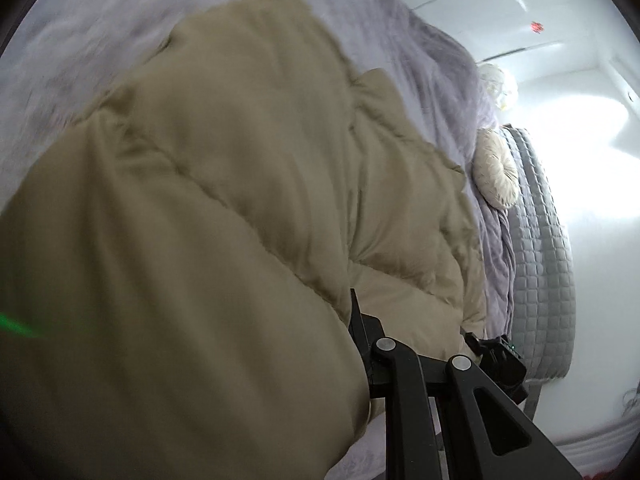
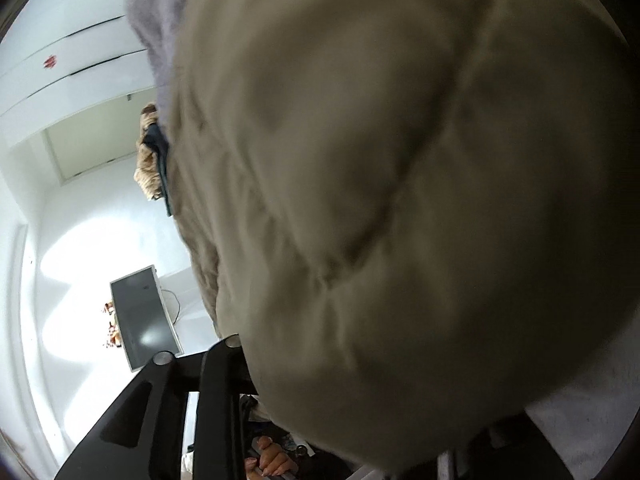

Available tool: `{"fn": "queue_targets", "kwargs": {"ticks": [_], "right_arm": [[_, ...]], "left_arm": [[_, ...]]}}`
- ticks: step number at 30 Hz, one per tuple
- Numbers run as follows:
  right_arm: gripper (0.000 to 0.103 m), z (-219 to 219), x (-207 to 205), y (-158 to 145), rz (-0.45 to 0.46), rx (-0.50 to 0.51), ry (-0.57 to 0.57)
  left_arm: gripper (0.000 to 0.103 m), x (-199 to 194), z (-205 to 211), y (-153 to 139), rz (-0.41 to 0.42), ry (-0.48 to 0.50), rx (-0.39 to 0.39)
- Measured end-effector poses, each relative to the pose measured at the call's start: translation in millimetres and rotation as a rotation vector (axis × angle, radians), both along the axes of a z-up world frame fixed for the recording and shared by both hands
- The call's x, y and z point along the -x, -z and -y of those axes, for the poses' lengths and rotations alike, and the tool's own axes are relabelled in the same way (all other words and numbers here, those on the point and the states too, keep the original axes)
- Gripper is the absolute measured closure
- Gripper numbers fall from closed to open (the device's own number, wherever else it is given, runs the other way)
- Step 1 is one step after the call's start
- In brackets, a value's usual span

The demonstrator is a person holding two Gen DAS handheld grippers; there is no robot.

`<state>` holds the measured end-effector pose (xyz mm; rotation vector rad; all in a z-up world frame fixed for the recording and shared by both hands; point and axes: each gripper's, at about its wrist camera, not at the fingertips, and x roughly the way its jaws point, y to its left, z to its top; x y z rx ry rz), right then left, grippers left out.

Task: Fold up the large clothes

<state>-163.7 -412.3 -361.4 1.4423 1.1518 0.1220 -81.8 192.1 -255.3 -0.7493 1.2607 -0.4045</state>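
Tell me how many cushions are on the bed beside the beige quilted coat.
2. A round pleated cream cushion lies at the bed's right edge on the grey quilted cover; a paler, blurrier one sits farther back. The coat may hide others.

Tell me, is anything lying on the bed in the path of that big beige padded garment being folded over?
Nothing visible does. The beige padded garment lies on the lilac bedspread, bare beyond it. The round cushion sits off at the bed's edge, apart from the garment.

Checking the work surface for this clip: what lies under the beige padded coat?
The beige padded coat lies on a lilac fleece blanket spread over the bed; a grey quilted cover shows at the edge. Anything directly beneath the coat is covered.
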Motion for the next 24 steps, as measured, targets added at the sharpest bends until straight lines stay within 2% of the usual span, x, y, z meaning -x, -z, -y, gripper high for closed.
{"fn": "queue_targets", "kwargs": {"ticks": [2,5,6,7,9,13,17,18,19,20,21,24], "right_arm": [[0.06,1.3,-5.8,-5.1,-0.018,0.007,-0.014],[0.052,7.3,-8.9,-14.5,-0.065,0.041,-0.062],[0.048,9.7,-9.9,-21.5,-0.071,0.053,-0.084],[0.045,10.5,-13.1,-28.0,-0.077,0.073,-0.099],[0.031,14.8,-9.8,-41.0,-0.092,0.122,-0.118],[0.029,19.7,-1.6,-65.7,-0.133,0.234,-0.171],[0.029,8.7,2.7,-105.7,-0.104,0.371,-0.237],[0.025,6.5,-3.6,-110.5,-0.097,0.392,-0.246],[0.022,1.5,-5.6,-119.9,-0.084,0.428,-0.266],[0.021,-8.7,-6.5,-121.0,-0.076,0.45,-0.277],[0.021,-15.9,-11.2,-127.1,-0.07,0.474,-0.292],[0.021,-53.3,-19.8,-151.8,-0.045,0.528,-0.349]], "left_arm": [[0.08,2.7,-2.3,5.5,-0.027,-0.029,0.014],[0.058,11.9,-8.8,-1.9,-0.063,-0.094,-0.059],[0.047,14.7,-10.4,-5.1,-0.07,-0.106,-0.092],[0.044,19.8,-12.8,-10.3,-0.076,-0.117,-0.139],[0.044,27.2,-17.0,-19.0,-0.101,-0.115,-0.214],[0.044,41.4,-10.4,-44.5,-0.102,-0.055,-0.381],[0.043,51.8,-1.6,-72.5,-0.062,-0.022,-0.469],[0.041,52.7,0.8,-78.8,-0.05,-0.019,-0.489],[0.025,50.6,1.0,-84.8,-0.042,-0.017,-0.506],[0.017,45.8,4.6,-92.0,-0.03,-0.021,-0.522],[0.012,46.2,5.2,-99.5,-0.006,-0.031,-0.527],[0.012,38.4,3.3,-110.0,0.005,-0.041,-0.515]]}}
